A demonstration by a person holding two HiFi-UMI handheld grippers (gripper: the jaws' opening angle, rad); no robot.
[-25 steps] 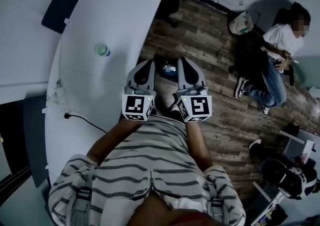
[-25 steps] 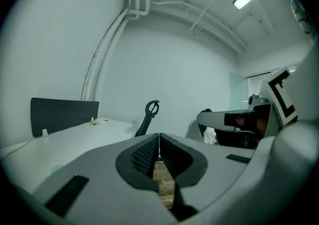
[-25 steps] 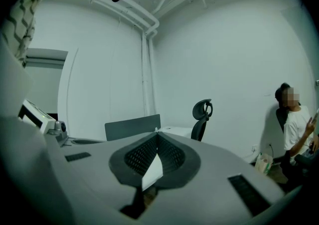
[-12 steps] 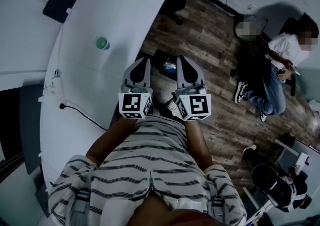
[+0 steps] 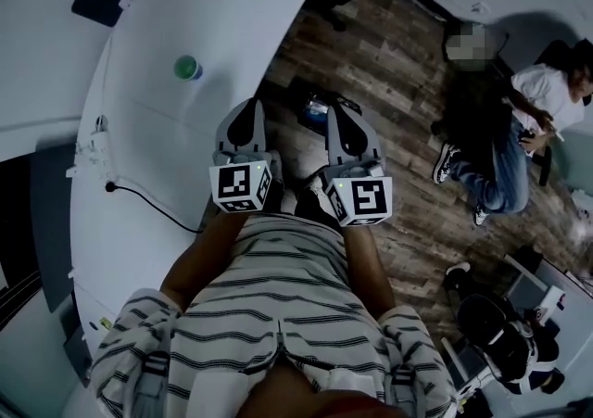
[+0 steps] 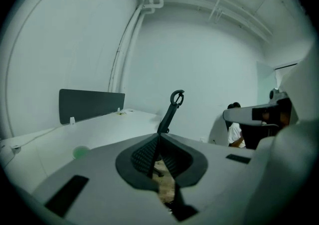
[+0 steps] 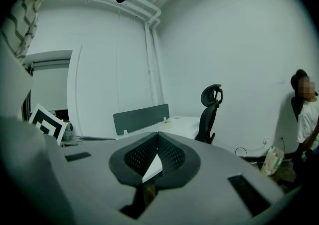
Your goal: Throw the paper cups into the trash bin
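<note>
**Both grippers closed and empty, 1 cup waiting on the surface**

Head view: The left gripper and the right gripper are held side by side, close in front of the striped shirt and pointing away from the body. They hang over the wooden floor, just off the curved edge of the white surface. Neither carries anything. 1 green paper cup stands upright on that surface, ahead of the left gripper and to its left, well apart from both. Just beyond the 2 gripper tips a dark container sits on the floor. It may be the trash bin, though I cannot tell for sure. A seated person is far off to the right, away from the cup and the grippers.

Left gripper view: The jaws are pressed together with nothing between them, and only floor shows through the slot lower down. The paper cup appears low at the left, off the line of the jaws, so this gripper is not aimed at it. An office chair and a dark divider panel stand beyond.

Right gripper view: Its jaws also meet at the tip and grip nothing. A sliver of white surface shows behind them.

This looks like a neutral carrying pose with no reach begun. Since the cup is on the left, the left gripper seems better placed to take it. It would have to spread its jaws first.
</note>
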